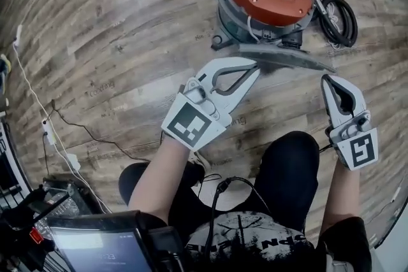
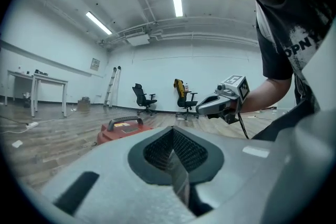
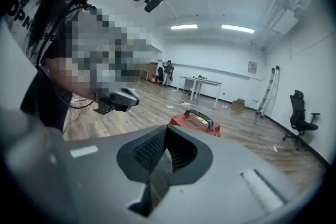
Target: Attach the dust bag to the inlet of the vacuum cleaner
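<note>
Clamping dust bag (image 1: 287, 60), left tool (image 1: 255, 66) and right tool (image 1: 325, 78), shirt (image 2: 287, 18) "OPN"

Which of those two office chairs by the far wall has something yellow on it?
The right-hand chair in the left gripper view: something yellow covers its backrest, while the chair left of it is plain black.

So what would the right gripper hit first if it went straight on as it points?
Probably the red top of the vacuum cleaner, straight beyond the right gripper and the dust bag it grips; depth is unclear.
</note>
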Tool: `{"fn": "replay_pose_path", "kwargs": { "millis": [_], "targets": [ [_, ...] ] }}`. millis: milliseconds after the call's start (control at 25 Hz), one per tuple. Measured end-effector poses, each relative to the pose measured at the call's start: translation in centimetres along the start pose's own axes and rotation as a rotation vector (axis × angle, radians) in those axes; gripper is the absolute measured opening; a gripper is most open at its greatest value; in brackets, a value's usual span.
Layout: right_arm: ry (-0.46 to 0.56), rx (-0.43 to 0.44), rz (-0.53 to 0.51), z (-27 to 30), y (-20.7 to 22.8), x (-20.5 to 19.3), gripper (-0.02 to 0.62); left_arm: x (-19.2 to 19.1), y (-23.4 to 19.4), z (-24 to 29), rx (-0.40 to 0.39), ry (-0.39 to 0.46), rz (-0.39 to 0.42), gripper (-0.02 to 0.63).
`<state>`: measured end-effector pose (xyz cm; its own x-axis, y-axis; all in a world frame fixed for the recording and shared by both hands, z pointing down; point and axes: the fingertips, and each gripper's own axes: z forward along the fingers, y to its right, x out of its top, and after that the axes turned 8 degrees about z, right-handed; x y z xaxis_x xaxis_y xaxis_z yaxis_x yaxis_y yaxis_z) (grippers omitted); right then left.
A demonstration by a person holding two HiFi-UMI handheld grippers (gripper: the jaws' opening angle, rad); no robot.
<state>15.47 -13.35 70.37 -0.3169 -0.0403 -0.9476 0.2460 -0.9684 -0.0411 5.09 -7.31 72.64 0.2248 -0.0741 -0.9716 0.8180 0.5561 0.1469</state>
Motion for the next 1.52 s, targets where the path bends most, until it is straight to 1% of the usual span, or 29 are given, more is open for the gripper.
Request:
{"fn": "replay_pose_path", "kwargs": {
  "millis": [120, 200, 280, 360, 480, 560, 680, 800, 880, 960, 1000, 1080, 1160, 1200, 1280, 1360, 1520],
  "targets": [
    [-0.086, 0.043, 0.058, -2.2, -1.8, 3.3, 0.005, 3.8, 1.2, -2.9, -0.051, -0.025, -0.049, 0.002],
    [-0.116, 0.068, 0.106, -4.1, -2.9, 6.4, 0.005, 6.7, 1.9, -5.3, -0.051, -0.037, -0.096, 0.002],
    [-0.135, 0.096, 0.152, -6.1, -3.5, 9.9, 0.005, 10.6, 1.5, -7.2, -0.009, -0.024, -0.142, 0.002],
    [-0.117, 0.121, 0.186, -8.0, -3.9, 14.1, 0.005, 15.3, 0.9, -8.6, 0.04, -0.002, -0.185, 0.002],
    [-0.081, 0.16, 0.229, -11.4, -5.0, 20.8, 0.005, 23.5, 1.0, -10.5, 0.082, 0.021, -0.239, 0.002],
    [-0.088, 0.185, 0.249, -13.6, -5.4, 24.9, 0.006, 29.1, 1.1, -11.5, 0.097, 0.024, -0.25, 0.002],
    [-0.058, 0.222, 0.262, -16.1, -5.9, 31.2, 0.005, 35.7, 1.6, -12.7, 0.102, 0.004, -0.215, 0.002],
    [-0.01, 0.267, 0.233, -16.8, -7.1, 36.6, 0.005, 40.9, 1.3, -14.2, 0.116, 0.011, -0.182, 0.002],
    [0.022, 0.298, 0.215, -16.2, -7.6, 38.9, 0.005, 42.8, 0.5, -14.6, 0.121, 0.011, -0.159, 0.002],
    [0.038, 0.318, 0.224, -15.0, -7.6, 39.8, 0.006, 43.9, -0.8, -14.7, 0.129, 0.023, -0.128, 0.002],
    [0.056, 0.321, 0.233, -14.4, -7.9, 40.7, 0.006, 44.7, -1.4, -15.3, 0.129, 0.034, -0.099, 0.002],
    [0.098, 0.324, 0.232, -13.6, -10.2, 44.1, 0.006, 47.3, -2.6, -18.5, 0.133, 0.055, -0.053, 0.002],
    [0.126, 0.321, 0.196, -13.3, -13.0, 47.8, 0.006, 50.5, -3.3, -22.1, 0.152, 0.084, -0.052, 0.002],
    [0.141, 0.318, 0.18, -13.2, -13.9, 49.2, 0.006, 52.0, -3.5, -23.4, 0.162, 0.113, -0.049, 0.002],
    [0.182, 0.301, 0.165, -12.6, -14.8, 51.2, 0.006, 54.3, -4.0, -25.0, 0.171, 0.192, 0.0, 0.002],
    [0.224, 0.262, 0.141, -12.1, -15.5, 52.8, 0.006, 55.5, -4.5, -26.1, 0.164, 0.227, 0.032, 0.002],
    [0.265, 0.177, 0.041, -11.8, -17.6, 54.8, 0.006, 56.5, -4.7, -28.2, 0.135, 0.247, 0.051, 0.002]
  ]
}}
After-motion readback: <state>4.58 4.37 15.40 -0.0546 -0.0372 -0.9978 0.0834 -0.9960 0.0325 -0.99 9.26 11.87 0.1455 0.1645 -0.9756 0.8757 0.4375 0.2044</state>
